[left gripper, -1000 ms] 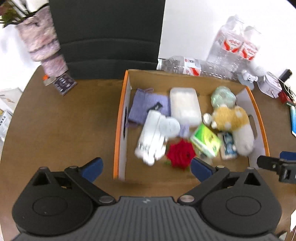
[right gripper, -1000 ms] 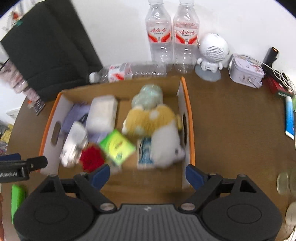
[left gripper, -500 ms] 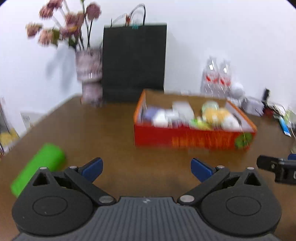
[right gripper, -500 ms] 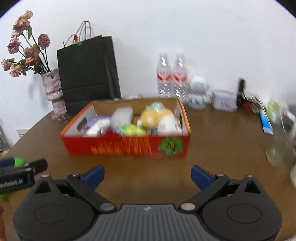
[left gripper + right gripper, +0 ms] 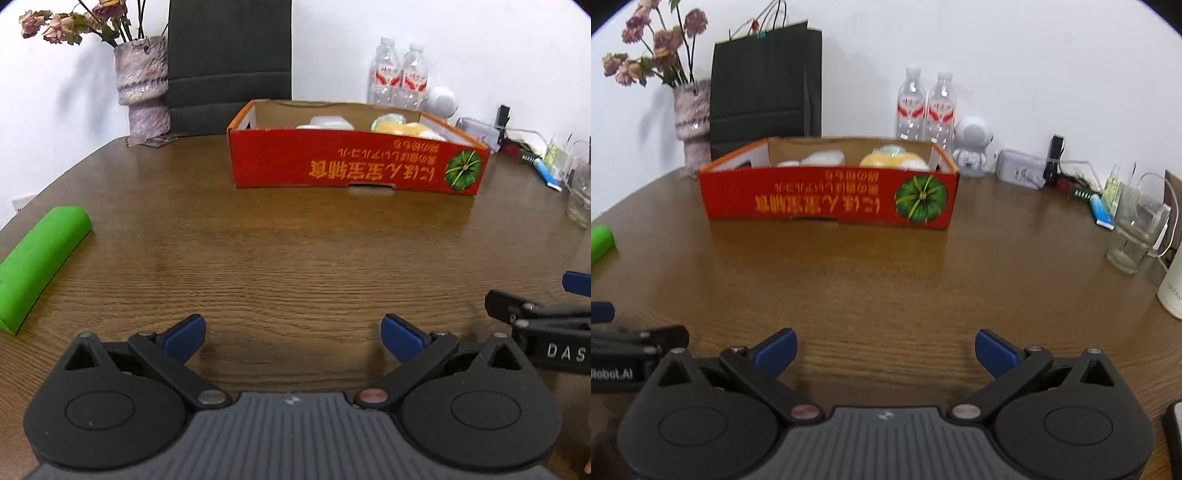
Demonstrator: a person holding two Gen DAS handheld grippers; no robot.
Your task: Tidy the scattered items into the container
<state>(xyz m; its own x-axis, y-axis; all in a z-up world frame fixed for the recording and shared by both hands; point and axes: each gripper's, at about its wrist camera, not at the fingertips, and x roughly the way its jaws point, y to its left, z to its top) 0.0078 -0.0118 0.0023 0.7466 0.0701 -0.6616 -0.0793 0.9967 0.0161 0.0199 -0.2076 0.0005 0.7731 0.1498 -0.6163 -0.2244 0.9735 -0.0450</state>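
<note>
Our left gripper (image 5: 291, 330) hangs low over the brown wood-grain desk (image 5: 295, 258), its blue-tipped jaws spread wide with only bare wood between them. Our right gripper (image 5: 885, 347) sits just beside it on the same level; its jaws have just been opening and now stand fully apart, with nothing between them.

Straight ahead of both grippers, well apart from the fingertips, stands the red cardboard box with the orange rim and a green pumpkin print (image 5: 354, 166). Over its near wall we see a white lidded plastic container (image 5: 330, 122) and a yellow plush toy (image 5: 892, 159) lying inside.

Ahead and to the left of the left gripper, near the desk edge, lies a bright green padded roll (image 5: 35, 264), outside the box. The open desk between our grippers and the box carries nothing.

Behind the box stand a black paper bag (image 5: 764, 81), a mottled pink vase of dried flowers (image 5: 142, 85), two clear water bottles with red labels (image 5: 925, 107) and a small white round-headed robot figure (image 5: 973, 146). Far to the right of the right gripper are a clear glass (image 5: 1134, 236) and a blue-and-white tube (image 5: 1102, 214).
</note>
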